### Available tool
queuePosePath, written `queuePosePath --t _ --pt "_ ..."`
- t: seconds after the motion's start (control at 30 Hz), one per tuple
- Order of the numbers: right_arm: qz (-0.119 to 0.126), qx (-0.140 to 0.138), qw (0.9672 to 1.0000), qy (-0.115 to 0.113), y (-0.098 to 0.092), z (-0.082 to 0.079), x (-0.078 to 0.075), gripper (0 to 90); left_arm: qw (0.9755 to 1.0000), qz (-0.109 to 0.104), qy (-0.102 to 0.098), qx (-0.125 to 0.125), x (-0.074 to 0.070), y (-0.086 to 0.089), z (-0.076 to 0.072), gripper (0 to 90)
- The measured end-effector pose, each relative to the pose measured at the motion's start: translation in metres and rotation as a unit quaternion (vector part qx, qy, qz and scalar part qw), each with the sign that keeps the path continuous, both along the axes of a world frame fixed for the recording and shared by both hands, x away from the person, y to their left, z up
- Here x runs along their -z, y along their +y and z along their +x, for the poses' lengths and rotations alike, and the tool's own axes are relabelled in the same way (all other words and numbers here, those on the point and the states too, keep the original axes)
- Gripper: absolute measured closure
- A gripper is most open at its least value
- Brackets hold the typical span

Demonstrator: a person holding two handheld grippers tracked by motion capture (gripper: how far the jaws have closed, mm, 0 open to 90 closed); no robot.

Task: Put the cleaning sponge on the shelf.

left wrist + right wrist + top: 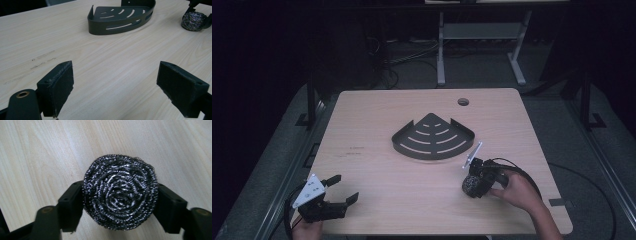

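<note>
The right gripper had clamped its jaws on the scourer, just right of the rack, likely to lift it in. The left gripper idled wide open, empty, well left of the rack.

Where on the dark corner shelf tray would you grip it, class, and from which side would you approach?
Grip the corner shelf tray by its upright curved front wall, coming down from above with one jaw inside and one outside. The wall is thin and vertical; the slotted base lies flat on the table, offering no edge.
</note>
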State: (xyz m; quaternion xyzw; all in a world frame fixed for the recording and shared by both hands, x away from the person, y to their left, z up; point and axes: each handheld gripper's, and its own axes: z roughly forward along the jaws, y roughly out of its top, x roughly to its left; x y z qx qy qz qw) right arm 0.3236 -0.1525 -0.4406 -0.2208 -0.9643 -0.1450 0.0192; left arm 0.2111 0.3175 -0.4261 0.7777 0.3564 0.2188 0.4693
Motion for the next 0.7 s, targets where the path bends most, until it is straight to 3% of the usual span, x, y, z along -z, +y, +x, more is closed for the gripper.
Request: queuePosePath --t 0.33,0.7 --pt "0.001 -0.005 1.0000 -0.005 0.001 -0.002 -0.003 32.5 1.0000 -0.001 -0.001 0.000 0.000 0.000 0.000 13.3" --pt "0.003 -0.014 0.9998 -0.011 0.004 0.005 -0.018 32.7 1.0000 -0.003 -0.002 -0.001 0.000 0.001 0.000 13.3"
